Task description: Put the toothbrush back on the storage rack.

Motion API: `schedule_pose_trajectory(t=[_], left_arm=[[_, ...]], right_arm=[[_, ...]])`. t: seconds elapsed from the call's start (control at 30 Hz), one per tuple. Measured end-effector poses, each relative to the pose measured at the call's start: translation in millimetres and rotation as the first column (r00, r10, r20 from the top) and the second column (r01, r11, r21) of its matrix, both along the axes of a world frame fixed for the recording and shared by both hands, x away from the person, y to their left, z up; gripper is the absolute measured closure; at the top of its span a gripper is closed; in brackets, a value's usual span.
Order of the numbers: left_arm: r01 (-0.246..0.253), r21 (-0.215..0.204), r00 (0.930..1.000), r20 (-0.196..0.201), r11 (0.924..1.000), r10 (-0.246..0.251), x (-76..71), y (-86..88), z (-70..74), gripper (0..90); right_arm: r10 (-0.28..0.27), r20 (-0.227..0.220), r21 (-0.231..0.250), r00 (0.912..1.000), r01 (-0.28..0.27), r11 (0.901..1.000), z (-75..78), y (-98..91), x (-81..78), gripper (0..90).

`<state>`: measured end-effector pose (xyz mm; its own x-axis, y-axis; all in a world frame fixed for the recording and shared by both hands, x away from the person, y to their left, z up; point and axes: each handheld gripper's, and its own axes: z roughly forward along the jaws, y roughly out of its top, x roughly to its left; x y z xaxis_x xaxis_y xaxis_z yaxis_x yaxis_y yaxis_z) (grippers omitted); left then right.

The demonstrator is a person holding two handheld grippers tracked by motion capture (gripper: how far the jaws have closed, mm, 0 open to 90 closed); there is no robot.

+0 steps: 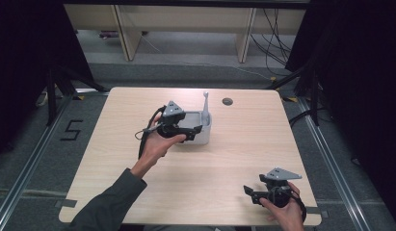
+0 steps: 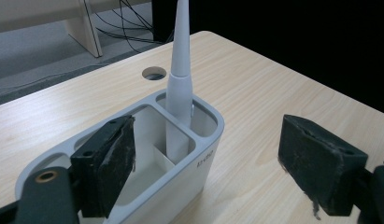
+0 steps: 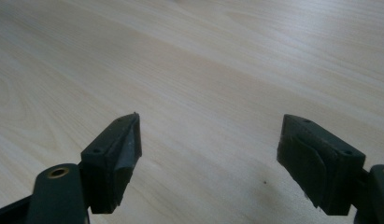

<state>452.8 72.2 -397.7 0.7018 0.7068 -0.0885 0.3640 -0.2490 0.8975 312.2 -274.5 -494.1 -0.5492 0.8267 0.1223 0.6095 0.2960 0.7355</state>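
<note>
A white caddy (image 1: 201, 131) stands on the wooden table (image 1: 234, 159), a little behind its middle. It has several compartments. In the far corner compartment a white tapered tool (image 2: 180, 79) stands upright, and its thin end rises well above the rim. Behind the caddy there is a round hole (image 1: 227, 101) in the table top.

The left gripper (image 1: 191, 134) is at the near left side of the caddy, held by the left hand (image 1: 157, 144). In the left gripper view its jaws are spread wide: one pad (image 2: 105, 165) is over the open compartment, the other is outside the caddy wall, above the table. They grasp nothing.

The right gripper (image 1: 250, 192) is near the front right corner of the table, well apart from the caddy, in the right hand (image 1: 284, 211). Its jaws are also released, with bare wood between them.
</note>
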Motion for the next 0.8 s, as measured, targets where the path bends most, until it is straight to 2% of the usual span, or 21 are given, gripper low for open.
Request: schedule_pose_trajectory(t=[0.03,0.07,0.1,0.17,0.4,0.6,0.63,0.67,0.8], left_arm=[[0.003,0.003,1.0,0.0,1.0,-0.003,-0.8,1.4,-0.5,18.5],[0.002,-0.001,1.0,0.002,1.0,-0.002,-1.4,2.5,-1.5,18.3],[0.0,0.004,1.0,0.0,1.0,0.0,-2.6,4.1,-1.5,18.1],[-0.002,0.0,1.0,0.002,1.0,0.002,-3.5,5.4,-1.8,18.1],[0.008,0.014,0.9999,0.011,0.9999,-0.008,-12.0,15.6,-6.6,17.9],[0.001,0.015,0.9998,0.021,0.9999,-0.002,-19.1,29.7,-12.7,17.7],[-0.003,0.017,0.9998,0.019,0.9999,0.002,-20.0,33.9,-14.3,17.6],[0.002,0.019,0.9998,0.018,0.9998,-0.002,-19.9,36.4,-15.0,17.3],[-0.005,0.026,0.9998,0.018,0.9997,0.005,-22.2,41.1,-18.2,17.0]], right_arm=[[-0.005,-0.015,0.007,0.9999,0.005,1.0,0.1,0.6,-0.5,22.4],[-0.003,-0.002,0.001,1.0,0.003,1.0,0.1,0.0,-0.1,22.4],[-0.005,-0.015,0.011,0.9999,0.005,0.9999,0.3,0.5,-0.6,22.4],[-0.006,-0.002,0.008,1.0,0.006,1.0,0.0,0.2,-0.3,22.4],[-0.005,-0.012,0.008,0.9999,0.005,1.0,0.1,0.4,-0.7,22.4],[-0.004,-0.008,0.007,1.0,0.004,1.0,0.3,0.4,-0.6,22.4],[0.01,0.018,-0.012,0.9998,-0.01,0.9999,0.3,-1.2,1.0,22.4],[0.009,0.022,-0.016,0.9997,-0.009,0.9998,0.6,-1.2,1.0,22.4],[0.008,0.018,-0.013,0.9998,-0.008,0.9999,0.9,-0.7,0.6,22.4]])
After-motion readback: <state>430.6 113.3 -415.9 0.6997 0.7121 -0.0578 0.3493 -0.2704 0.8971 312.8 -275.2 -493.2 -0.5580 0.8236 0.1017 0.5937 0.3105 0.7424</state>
